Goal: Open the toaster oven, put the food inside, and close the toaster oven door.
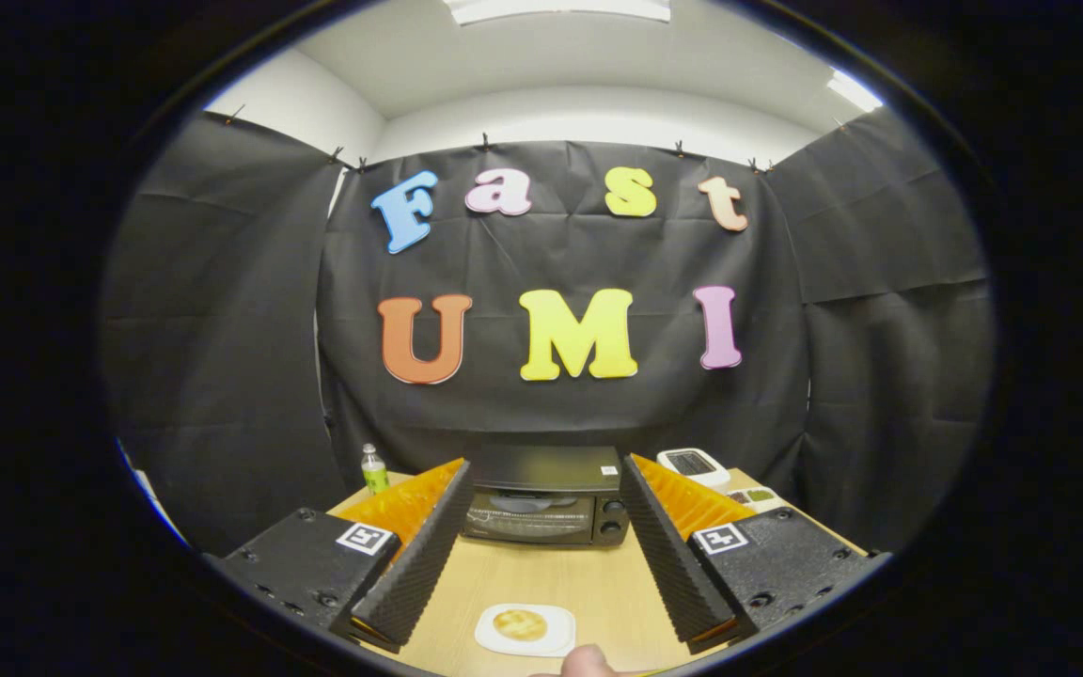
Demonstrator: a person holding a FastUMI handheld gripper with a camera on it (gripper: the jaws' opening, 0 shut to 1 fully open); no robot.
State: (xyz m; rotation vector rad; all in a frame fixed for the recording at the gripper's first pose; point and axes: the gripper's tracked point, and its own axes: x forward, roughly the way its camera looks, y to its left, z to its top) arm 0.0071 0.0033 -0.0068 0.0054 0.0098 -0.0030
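Toaster oven (546, 508): far edge of worktop (551, 578), door closed; rigid, heavy. Food (520, 624): flat, soft, likely fragile, on plate (556, 639) at near edge. Tool (541, 541): fingers apart, empty.

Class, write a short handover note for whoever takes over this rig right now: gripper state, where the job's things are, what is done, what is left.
Gripper: open, holding nothing, fingers spread above the table.
Toaster oven: at the table's far end, beyond the fingers, door shut.
Food: on a white plate on the table, low between the fingers, nearer than the oven.
Also there: a bottle left of the oven, a white device to its right.
Done: nothing yet.
Left: open the door, put the food inside, close the door.
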